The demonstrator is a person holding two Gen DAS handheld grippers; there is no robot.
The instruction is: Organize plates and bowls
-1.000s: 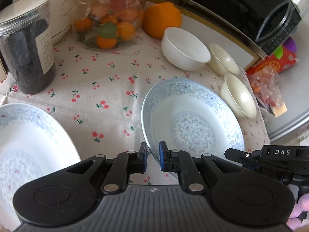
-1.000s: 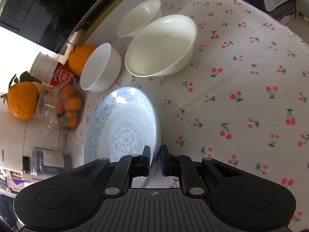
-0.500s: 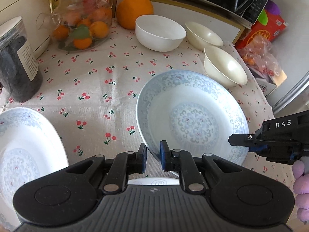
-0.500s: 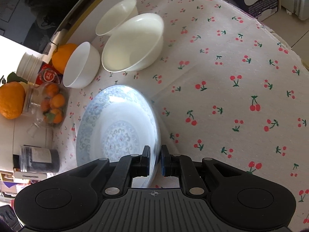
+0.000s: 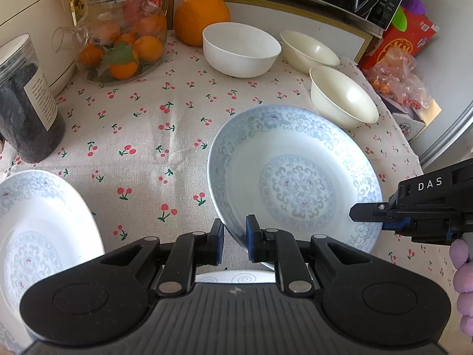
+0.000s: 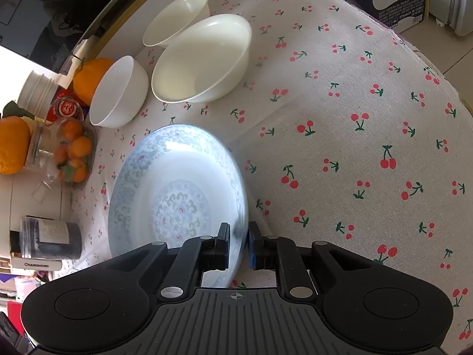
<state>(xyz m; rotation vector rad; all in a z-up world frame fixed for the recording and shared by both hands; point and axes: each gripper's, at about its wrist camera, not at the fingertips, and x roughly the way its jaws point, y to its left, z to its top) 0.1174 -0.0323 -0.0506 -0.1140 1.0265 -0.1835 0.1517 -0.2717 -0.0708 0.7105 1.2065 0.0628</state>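
Glossy round patterned plate (image 5: 295, 183) between fingers (image 5: 217, 241)

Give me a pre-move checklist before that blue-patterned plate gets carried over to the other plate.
1. Left gripper astride the held plate rim: ok.
2. Right gripper astride the opposite rim: ok.
3. Plate clear of the tablecloth: cannot tell.
4. Second plate in view, nothing on it: ok.
5. Nearest cream bowl apart from the held plate: ok.
6. Grip firm: cannot tell.
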